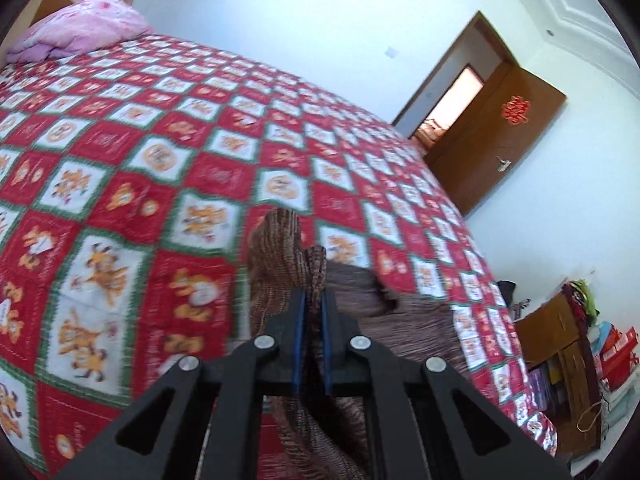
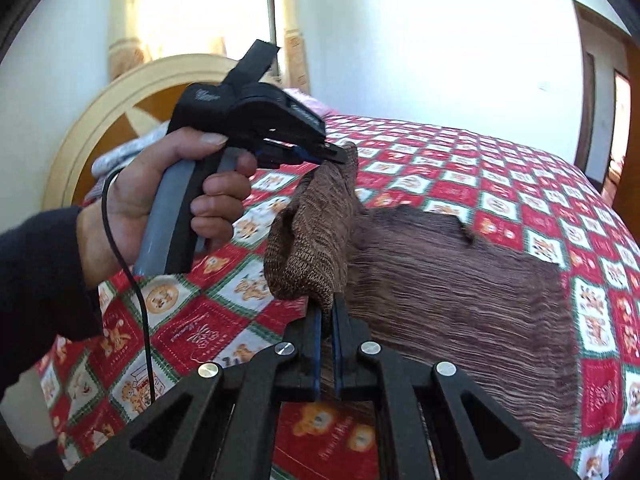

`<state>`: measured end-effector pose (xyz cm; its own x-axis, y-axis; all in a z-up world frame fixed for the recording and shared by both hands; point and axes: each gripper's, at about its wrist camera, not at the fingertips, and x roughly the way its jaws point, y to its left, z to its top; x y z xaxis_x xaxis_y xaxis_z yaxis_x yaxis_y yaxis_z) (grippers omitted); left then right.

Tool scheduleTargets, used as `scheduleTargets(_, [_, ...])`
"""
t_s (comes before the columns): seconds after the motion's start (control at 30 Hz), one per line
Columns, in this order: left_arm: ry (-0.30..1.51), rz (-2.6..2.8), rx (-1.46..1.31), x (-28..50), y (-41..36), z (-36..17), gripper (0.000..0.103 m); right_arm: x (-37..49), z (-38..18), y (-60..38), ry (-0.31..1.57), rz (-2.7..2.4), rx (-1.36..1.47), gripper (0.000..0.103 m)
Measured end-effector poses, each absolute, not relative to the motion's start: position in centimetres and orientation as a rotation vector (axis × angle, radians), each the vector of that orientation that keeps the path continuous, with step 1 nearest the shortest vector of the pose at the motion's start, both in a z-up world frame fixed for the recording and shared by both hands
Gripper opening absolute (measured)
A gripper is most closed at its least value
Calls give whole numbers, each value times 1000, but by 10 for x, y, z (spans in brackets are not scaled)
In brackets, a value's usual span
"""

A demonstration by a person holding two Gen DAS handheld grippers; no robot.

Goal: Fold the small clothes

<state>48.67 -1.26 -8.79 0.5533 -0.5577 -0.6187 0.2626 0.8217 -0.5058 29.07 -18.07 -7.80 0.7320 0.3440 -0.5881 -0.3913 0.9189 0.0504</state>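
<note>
Bed [image 1: 160, 160] with red/white checked quilt [image 2: 460, 168] fills both views; pink pillow [image 1: 88, 28] at its head, brown door [image 1: 500, 140] open beyond. Brown knit garment [image 2: 460, 280] lies mostly flat on quilt, one edge lifted clear. Left hand [image 2: 160, 200] grips left gripper [image 2: 336, 156], jaws closed on the raised top corner of the knit. Right gripper [image 2: 326, 320] also clamped tight on the knit's near edge, fabric bunched between blue pads [image 2: 316, 340]. Both pinch points close together, above the quilt.
</note>
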Motion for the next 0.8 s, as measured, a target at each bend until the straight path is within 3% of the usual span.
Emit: scheduleTargets(0.8, [866, -704, -207, 474, -183, -68, 8, 275, -91, -344, 728, 167, 191, 3])
